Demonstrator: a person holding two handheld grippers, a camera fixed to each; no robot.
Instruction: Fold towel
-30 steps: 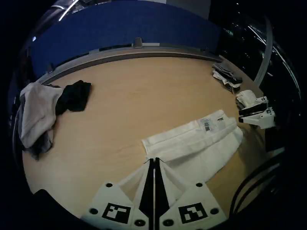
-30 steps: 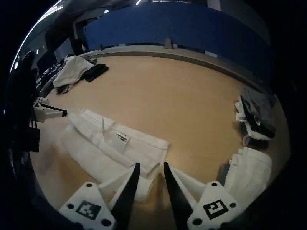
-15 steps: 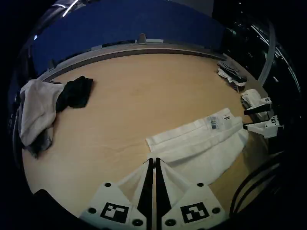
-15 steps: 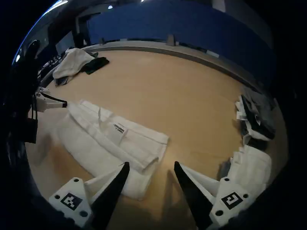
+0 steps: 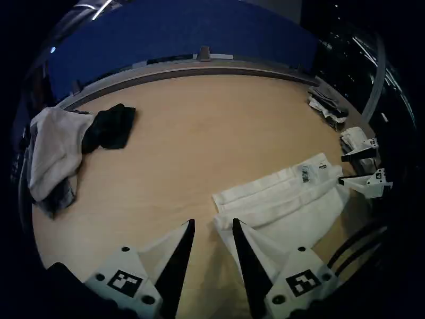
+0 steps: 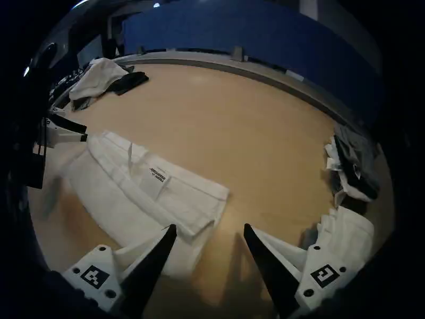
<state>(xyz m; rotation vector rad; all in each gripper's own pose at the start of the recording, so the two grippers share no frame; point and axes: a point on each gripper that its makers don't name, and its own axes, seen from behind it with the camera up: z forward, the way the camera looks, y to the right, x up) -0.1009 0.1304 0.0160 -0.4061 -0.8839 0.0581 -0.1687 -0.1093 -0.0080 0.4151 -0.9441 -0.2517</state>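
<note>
White folded cloth towel (image 5: 281, 204) lies flat on the tan wooden table (image 5: 202, 133), layered, label up. My left gripper (image 5: 212, 222) hovers at one end, jaws spread. My right gripper (image 6: 209, 227) hovers at the other, jaws spread.

Shows a white towel (image 5: 281, 207) on a tan wood-grain table (image 5: 202, 133), a deep blue partition (image 5: 175, 37), a black cloth (image 5: 111, 127) and a pale grey cloth (image 5: 53, 149). Shows left gripper (image 5: 212, 220) and right gripper (image 6: 209, 226) white with black-and-white square markers.
</note>
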